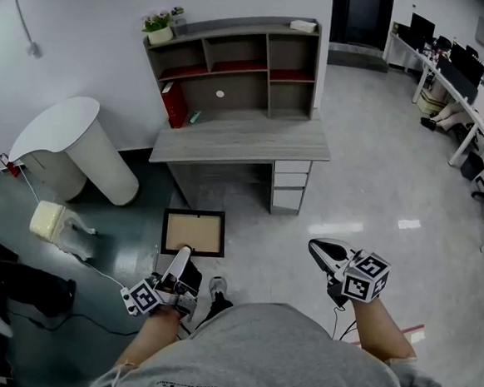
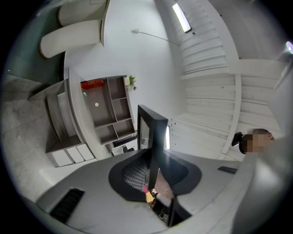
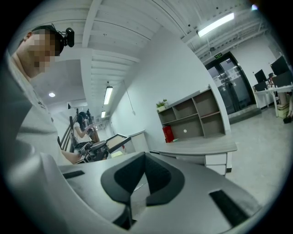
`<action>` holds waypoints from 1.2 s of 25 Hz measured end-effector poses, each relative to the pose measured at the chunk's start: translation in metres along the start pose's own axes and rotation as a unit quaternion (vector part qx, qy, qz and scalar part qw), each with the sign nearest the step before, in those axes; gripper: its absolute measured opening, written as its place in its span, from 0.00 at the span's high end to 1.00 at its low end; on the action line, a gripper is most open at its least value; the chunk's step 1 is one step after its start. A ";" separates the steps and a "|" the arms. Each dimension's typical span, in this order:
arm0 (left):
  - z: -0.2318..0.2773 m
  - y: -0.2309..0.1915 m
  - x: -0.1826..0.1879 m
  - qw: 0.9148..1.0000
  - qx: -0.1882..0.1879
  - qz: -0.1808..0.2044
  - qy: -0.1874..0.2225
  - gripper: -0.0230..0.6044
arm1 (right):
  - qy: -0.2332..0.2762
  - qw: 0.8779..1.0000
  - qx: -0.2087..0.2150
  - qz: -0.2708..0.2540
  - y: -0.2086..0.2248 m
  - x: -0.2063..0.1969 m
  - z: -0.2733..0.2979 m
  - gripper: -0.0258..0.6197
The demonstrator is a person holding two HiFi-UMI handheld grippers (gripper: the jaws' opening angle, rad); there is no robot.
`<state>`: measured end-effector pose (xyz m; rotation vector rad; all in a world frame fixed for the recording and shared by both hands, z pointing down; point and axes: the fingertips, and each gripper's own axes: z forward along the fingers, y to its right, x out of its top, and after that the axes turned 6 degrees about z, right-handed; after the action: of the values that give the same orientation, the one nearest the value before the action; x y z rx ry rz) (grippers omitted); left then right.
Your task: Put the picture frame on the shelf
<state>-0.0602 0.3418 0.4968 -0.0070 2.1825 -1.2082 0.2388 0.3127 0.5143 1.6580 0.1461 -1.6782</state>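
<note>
The left gripper (image 1: 183, 257) is pinching the picture frame (image 1: 193, 232) by its near edge, just below centre of the head view and well apart from the shelf (image 1: 238, 26) at upper centre. The right gripper (image 1: 321, 250), lower right, is holding nothing — its jaws are pressed together. Doing this well likely means gripping that thin edge firmly and holding the frame level — no swinging.

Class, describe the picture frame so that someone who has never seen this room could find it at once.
Start at the grey desk with its shelf unit against the white wall. In front of it, above the floor, the left gripper holds the picture frame by one edge. Nothing else nearby is a black-bordered rectangle with a tan centre.
</note>
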 end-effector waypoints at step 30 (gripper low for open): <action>0.185 -0.268 0.292 0.996 -0.062 -0.045 -0.040 0.82 | -0.007 0.998 -0.057 -0.024 0.115 0.156 0.385 0.93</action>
<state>-0.2722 -0.0405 0.4779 -0.2059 2.2035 -1.0990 0.0133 -0.0528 0.4801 1.5691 0.2729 -1.6851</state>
